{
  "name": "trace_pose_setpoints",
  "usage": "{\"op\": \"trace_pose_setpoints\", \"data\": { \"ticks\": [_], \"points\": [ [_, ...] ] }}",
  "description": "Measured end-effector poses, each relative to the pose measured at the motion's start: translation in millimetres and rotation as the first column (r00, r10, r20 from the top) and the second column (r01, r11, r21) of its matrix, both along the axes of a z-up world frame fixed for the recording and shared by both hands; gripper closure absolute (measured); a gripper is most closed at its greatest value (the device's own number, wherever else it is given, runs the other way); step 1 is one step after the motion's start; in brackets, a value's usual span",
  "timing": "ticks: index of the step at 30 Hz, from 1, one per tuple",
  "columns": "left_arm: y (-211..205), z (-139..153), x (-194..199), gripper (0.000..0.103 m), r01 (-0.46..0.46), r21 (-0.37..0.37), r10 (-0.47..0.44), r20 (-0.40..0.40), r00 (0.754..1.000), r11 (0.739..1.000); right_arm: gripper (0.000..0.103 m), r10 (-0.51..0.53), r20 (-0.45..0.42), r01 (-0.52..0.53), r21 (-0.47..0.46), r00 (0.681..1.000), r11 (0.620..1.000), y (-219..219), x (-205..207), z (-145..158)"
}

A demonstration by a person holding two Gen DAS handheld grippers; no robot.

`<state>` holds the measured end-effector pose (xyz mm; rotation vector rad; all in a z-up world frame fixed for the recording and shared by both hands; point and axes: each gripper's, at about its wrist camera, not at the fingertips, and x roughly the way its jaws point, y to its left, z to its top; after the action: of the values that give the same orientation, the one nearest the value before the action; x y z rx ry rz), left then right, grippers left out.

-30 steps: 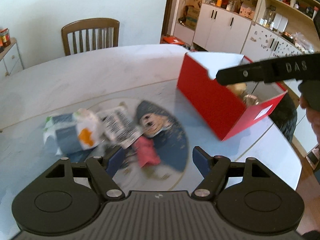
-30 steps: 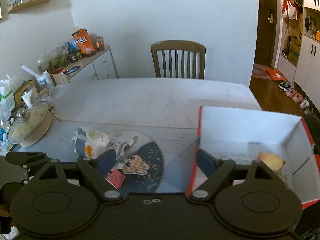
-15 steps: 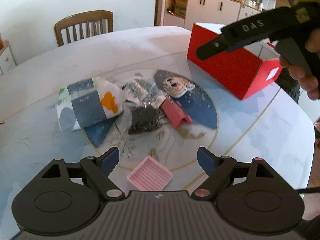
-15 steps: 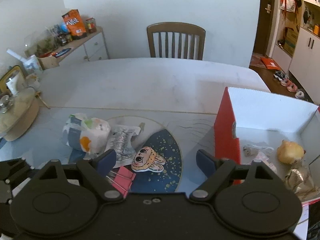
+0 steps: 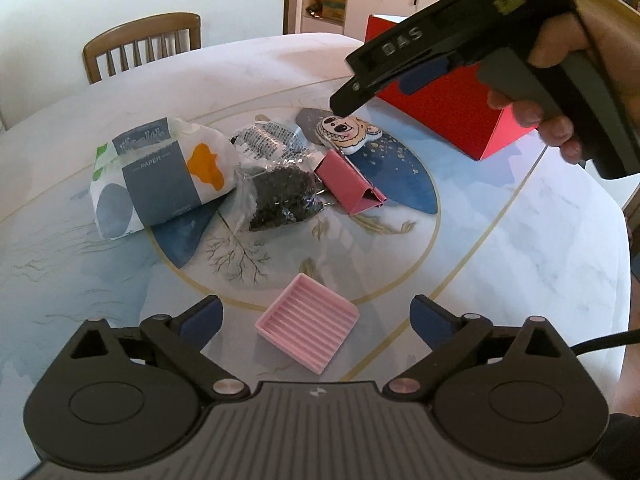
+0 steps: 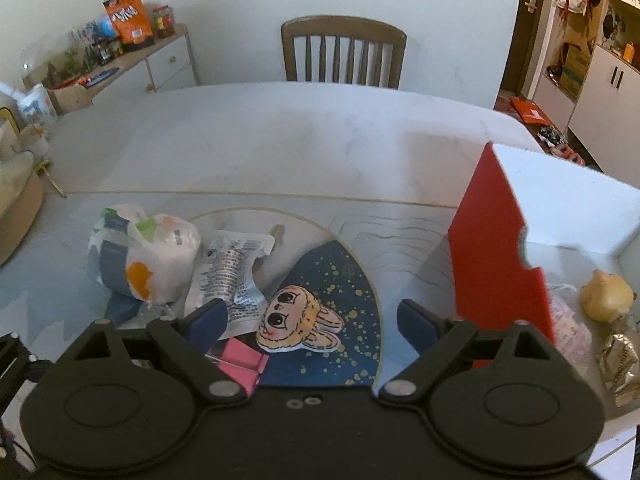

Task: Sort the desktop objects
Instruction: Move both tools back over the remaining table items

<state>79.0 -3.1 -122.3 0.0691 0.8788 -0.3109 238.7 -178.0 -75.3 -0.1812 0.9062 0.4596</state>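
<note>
Both tongs are opening and empty, the left tongs (image 5: 316, 314) framing the pink tray (image 5: 307, 333), the right tongs (image 6: 308, 316) framing the bunny sticker (image 6: 294, 322), for pickup.

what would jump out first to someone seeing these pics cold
The red box at the table's right edge, open-topped with scraps inside. Then the clutter on the round blue design: a cartoon-face charm, a pink binder clip beside it, and a pink ridged tray lying between the opening fingers of the left gripper.
</note>
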Motion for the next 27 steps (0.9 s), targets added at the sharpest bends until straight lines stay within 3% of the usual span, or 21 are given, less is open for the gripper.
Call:
{"op": "trace_pose_setpoints", "data": {
  "ticks": [8, 14, 22, 25, 27],
  "points": [
    [-1.0, -6.2, -0.4, 0.003, 0.03, 0.014, -0.03, 0.023, 0.999, 0.999, 0.011, -0.04, -0.068, 0.039, -0.017, 0.997, 0.999, 6.5, 14.5, -25.4],
    [-6.9, -9.7, -6.2, 0.003, 0.051, 0.064, -0.054, 0.058, 0.997, 0.997, 0.013, -0.062, -0.101, 0.059, -0.031, 0.993, 0.998, 7.2, 21.3, -37.1],
    [-7.8, -10.8, -9.8, 0.003, 0.027, 0.065, -0.032, 0.068, 0.997, 0.998, 0.017, -0.072, -0.123, 0.069, -0.031, 0.99, 0.997, 9.7, 24.6, -46.2],
    [-6.9, -10.1, -11.3, 0.009, 0.026, 0.065, -0.031, 0.073, 0.997, 0.998, 0.02, -0.084, -0.132, 0.083, -0.011, 0.988, 0.996, 8.6, 26.2, -47.9],
    [-5.7, -8.6, -12.5, 0.022, 0.021, 0.063, -0.026, 0.082, 0.996, 0.998, 0.022, -0.088, -0.126, 0.087, -0.011, 0.988, 0.996, 9.0, 26.1, -48.2]
  ]
}}
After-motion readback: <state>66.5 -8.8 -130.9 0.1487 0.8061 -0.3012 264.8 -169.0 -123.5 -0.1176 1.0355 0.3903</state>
